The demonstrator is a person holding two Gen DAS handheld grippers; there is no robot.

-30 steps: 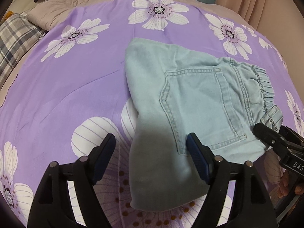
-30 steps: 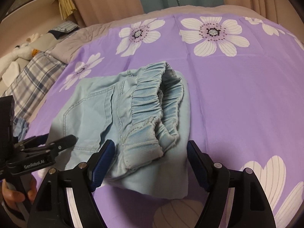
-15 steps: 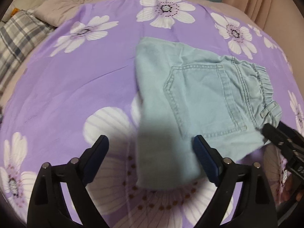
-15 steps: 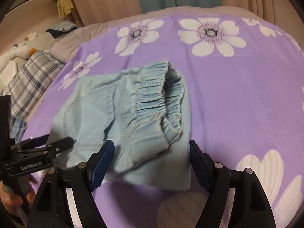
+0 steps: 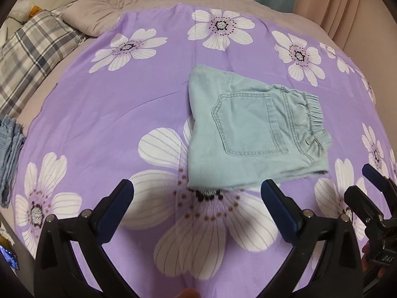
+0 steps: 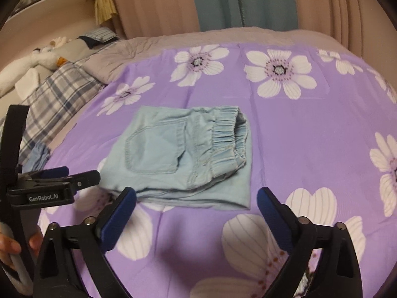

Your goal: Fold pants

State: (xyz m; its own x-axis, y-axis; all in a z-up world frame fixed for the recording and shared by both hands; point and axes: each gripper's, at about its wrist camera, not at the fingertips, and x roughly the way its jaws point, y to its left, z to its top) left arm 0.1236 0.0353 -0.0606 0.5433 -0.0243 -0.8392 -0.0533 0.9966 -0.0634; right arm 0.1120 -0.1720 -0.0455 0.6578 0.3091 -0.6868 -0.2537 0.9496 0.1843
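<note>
The pants [image 5: 253,134] lie folded into a compact bundle on the purple flowered bed sheet [image 5: 124,114], back pocket up. Left tongs [image 5: 196,198] and right tongs [image 6: 196,203] are both spread open, empty, just short of the bundle's near edge.

1. Dim, warm indoor light; colours look muted.
2. Soft shadows darken the purple flowered bedsheet [image 5: 124,114] beneath the near fingers.
3. Strong fisheye bending; black vignette fills the corners.
4. Slight overall softness.
</note>
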